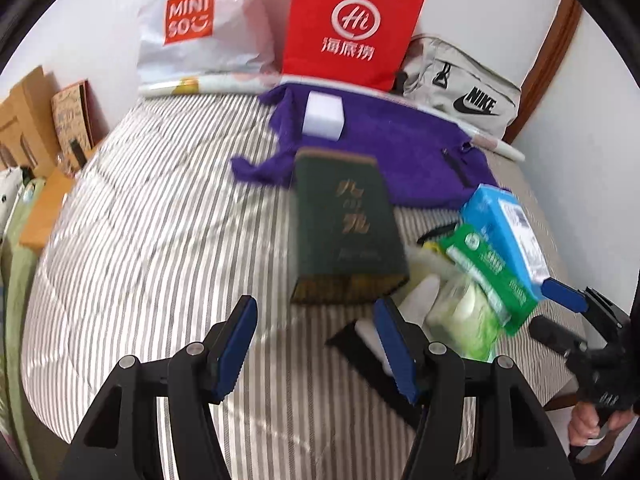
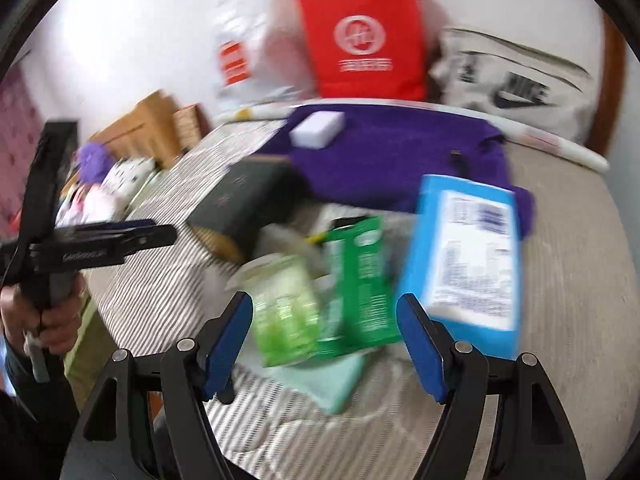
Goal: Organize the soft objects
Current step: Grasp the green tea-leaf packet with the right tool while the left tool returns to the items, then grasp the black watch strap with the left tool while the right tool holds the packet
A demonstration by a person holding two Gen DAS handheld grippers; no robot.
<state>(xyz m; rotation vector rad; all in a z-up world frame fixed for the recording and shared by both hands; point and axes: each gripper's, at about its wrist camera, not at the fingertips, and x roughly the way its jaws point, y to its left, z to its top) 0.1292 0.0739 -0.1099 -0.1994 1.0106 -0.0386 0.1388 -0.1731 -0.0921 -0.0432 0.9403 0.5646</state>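
Left wrist view shows both sets of tongs spread and empty, the left tongs [image 1: 316,344] just short of the dark green box [image 1: 344,228] and the right tongs [image 2: 326,346] over the green packets [image 2: 320,300]. Beyond that box, a white sponge [image 1: 323,118] already lies on the purple cloth [image 1: 400,152]. The blue box [image 2: 464,256] and packets beside the green box look unsorted, its long axis running toward the cloth.

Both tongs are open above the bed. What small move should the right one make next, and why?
Probably lower the right tongs onto the light green soft pack. It lies directly ahead between the open, empty jaws, at the near edge of the pile beside the green packet, so I judge it the easiest soft item to grip first.
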